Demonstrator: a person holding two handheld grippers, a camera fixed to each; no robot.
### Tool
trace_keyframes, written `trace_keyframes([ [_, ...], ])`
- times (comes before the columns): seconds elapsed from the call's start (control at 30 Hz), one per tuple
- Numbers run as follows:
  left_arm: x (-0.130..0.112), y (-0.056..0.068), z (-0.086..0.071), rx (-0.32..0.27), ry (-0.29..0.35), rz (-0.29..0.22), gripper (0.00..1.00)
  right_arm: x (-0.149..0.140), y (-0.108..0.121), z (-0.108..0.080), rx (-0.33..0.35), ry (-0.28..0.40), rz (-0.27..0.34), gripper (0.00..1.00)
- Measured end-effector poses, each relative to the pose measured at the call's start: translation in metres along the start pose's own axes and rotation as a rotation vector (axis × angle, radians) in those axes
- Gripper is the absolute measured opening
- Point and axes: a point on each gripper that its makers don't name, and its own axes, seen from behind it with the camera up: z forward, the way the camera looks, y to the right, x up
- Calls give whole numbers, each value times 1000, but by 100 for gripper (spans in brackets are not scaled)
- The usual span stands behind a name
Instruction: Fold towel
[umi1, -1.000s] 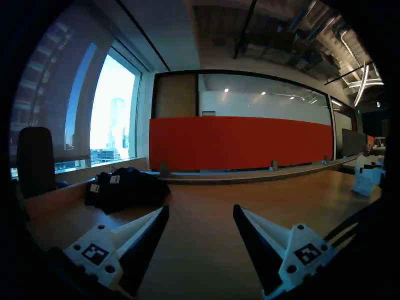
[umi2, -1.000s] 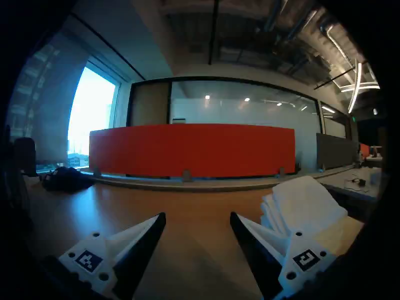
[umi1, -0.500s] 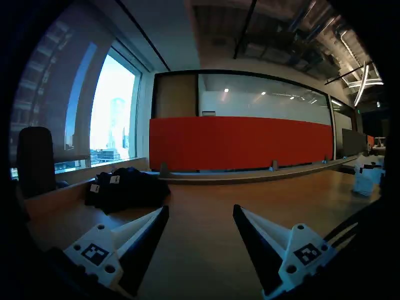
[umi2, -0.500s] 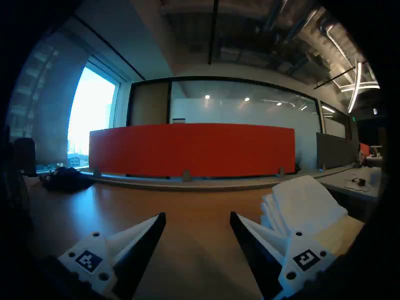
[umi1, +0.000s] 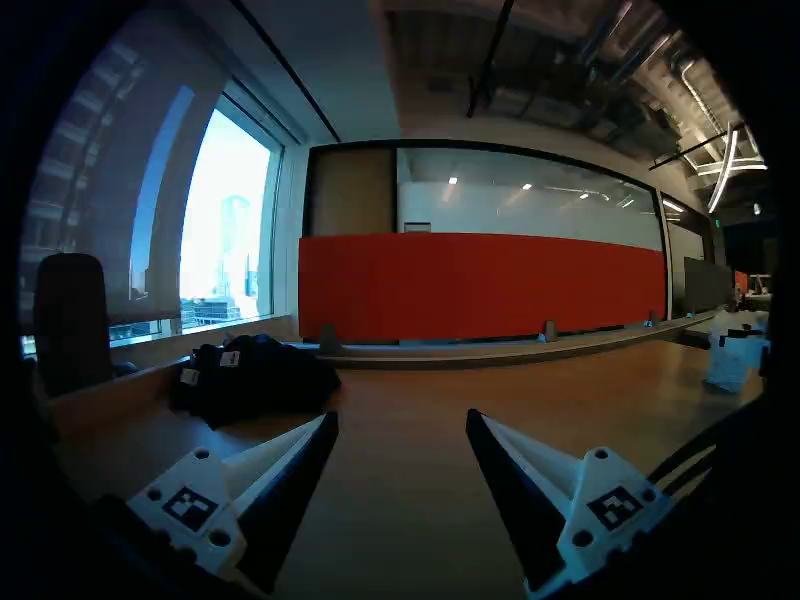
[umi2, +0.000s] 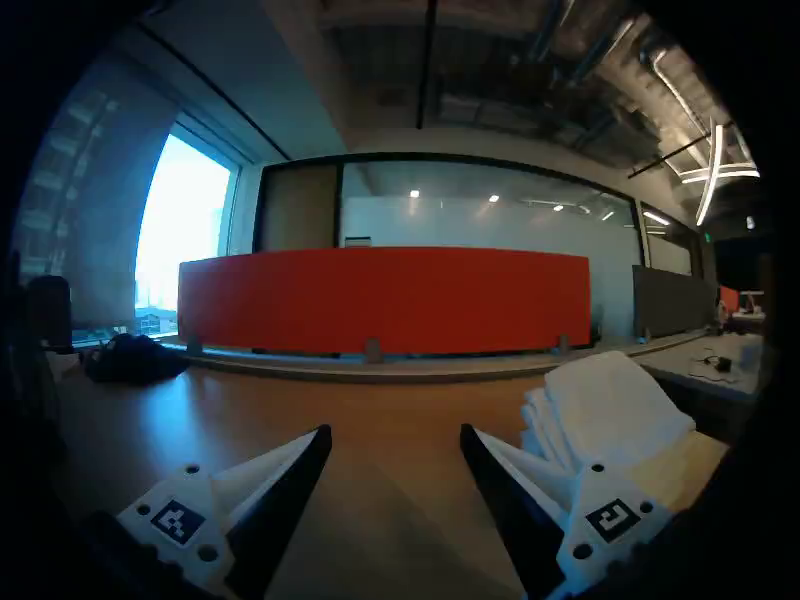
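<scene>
A stack of white folded towels (umi2: 610, 410) lies on the wooden table (umi2: 400, 420) to the right of my right gripper (umi2: 395, 440), just beyond its right finger. That gripper hangs low over the table, open, with bare wood between its fingers. In the left gripper view a heap of black cloth with small white tags (umi1: 255, 375) sits on the table (umi1: 420, 420) ahead and to the left of my left gripper (umi1: 400, 425), which is open and holds nothing. The same dark heap (umi2: 135, 358) appears far left in the right gripper view.
A red partition (umi1: 480, 285) runs along the table's far edge, with a glass wall behind it. A bright window (umi1: 225, 235) and a dark chair back (umi1: 70, 320) stand on the left. A small white object (umi1: 730, 360) sits at the far right of the table.
</scene>
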Motion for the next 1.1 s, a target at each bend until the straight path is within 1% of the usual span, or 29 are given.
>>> trace_keyframes([
  [1.1,-2,1,1,0,0,-4,95,0,0,0,0,0,0,99],
])
